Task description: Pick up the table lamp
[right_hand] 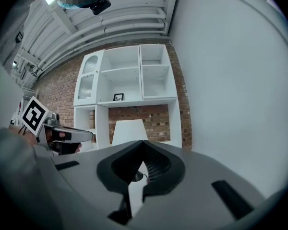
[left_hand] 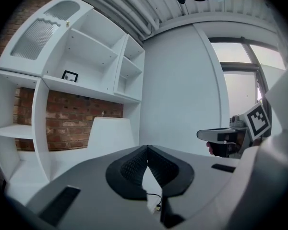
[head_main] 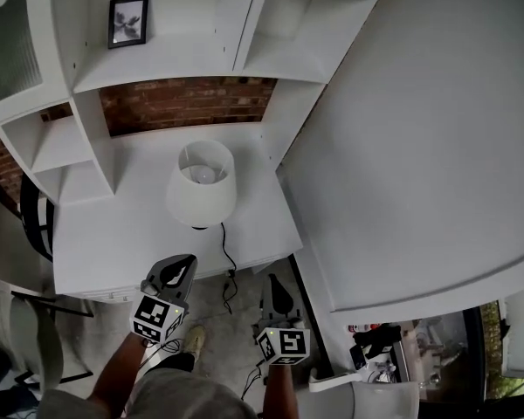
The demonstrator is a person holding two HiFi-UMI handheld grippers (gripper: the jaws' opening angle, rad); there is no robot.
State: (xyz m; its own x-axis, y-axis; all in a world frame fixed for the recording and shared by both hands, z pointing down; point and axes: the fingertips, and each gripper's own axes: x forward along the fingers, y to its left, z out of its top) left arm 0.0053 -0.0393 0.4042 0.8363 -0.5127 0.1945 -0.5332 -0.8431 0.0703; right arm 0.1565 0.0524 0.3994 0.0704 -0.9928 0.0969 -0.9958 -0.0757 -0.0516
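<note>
The table lamp [head_main: 201, 186] has a white cone shade and stands on the white desk [head_main: 113, 243], with its bulb visible from above. Its black cord [head_main: 226, 256] runs over the desk's front edge. My left gripper [head_main: 185, 263] is shut and empty, at the desk's front edge, short of the lamp. My right gripper [head_main: 275, 280] is shut and empty too, lower right and off the desk. The left gripper view shows the shade [left_hand: 110, 133] ahead beyond the shut left gripper [left_hand: 147, 147]. The right gripper view has the shade [right_hand: 128, 131] past the closed right gripper [right_hand: 144, 143].
A white shelf unit [head_main: 166, 59] with a small framed picture [head_main: 127, 21] rises behind the desk, against a brick wall [head_main: 183, 103]. A large white wall panel [head_main: 419, 147] stands close on the right. A dark chair [head_main: 35, 216] is at the desk's left end.
</note>
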